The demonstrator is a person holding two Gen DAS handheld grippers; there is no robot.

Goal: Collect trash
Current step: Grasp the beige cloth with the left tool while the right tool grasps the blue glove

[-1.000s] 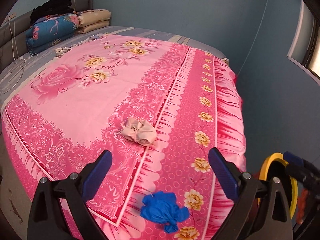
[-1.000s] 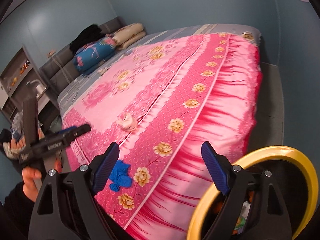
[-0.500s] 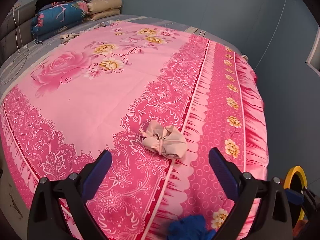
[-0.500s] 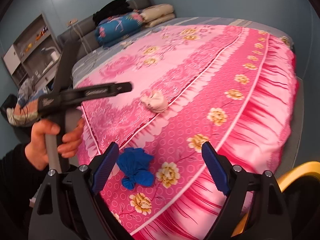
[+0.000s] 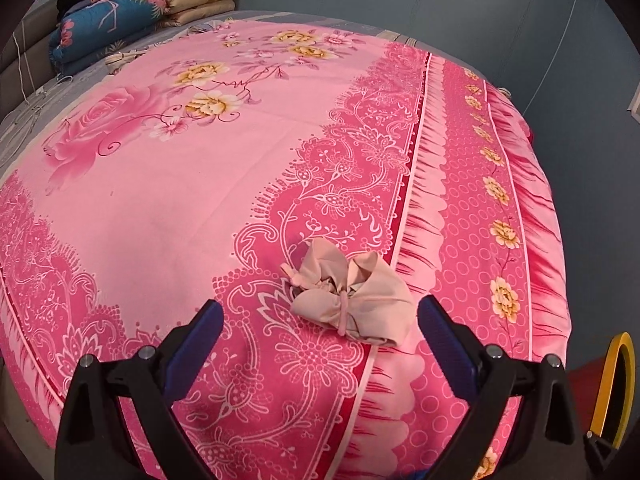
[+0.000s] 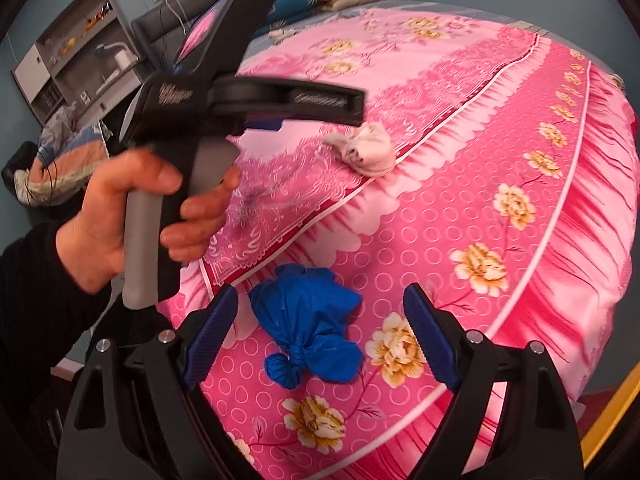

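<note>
A knotted beige trash bag (image 5: 352, 300) lies on the pink floral bedspread (image 5: 168, 200), just ahead of my left gripper (image 5: 318, 322), whose jaws stand open and apart from it. In the right wrist view a knotted blue trash bag (image 6: 312, 328) lies near the bed's corner, between the wide-open blue pads of my right gripper (image 6: 320, 320), untouched. The beige bag (image 6: 370, 150) shows farther up the bed there, with the left gripper's body and a person's hand (image 6: 132, 208) at the left.
A yellow-rimmed bin (image 5: 618, 384) stands on the floor right of the bed. Folded quilts and pillows (image 5: 132, 12) are piled at the headboard. A shelf unit (image 6: 76, 52) and a cluttered heap sit left of the bed. Blue walls close in behind.
Both grippers have dropped closer to the bed. The beige bag now sits just ahead of the left jaws; the blue bag has come between the right jaws. Both stayed open.
</note>
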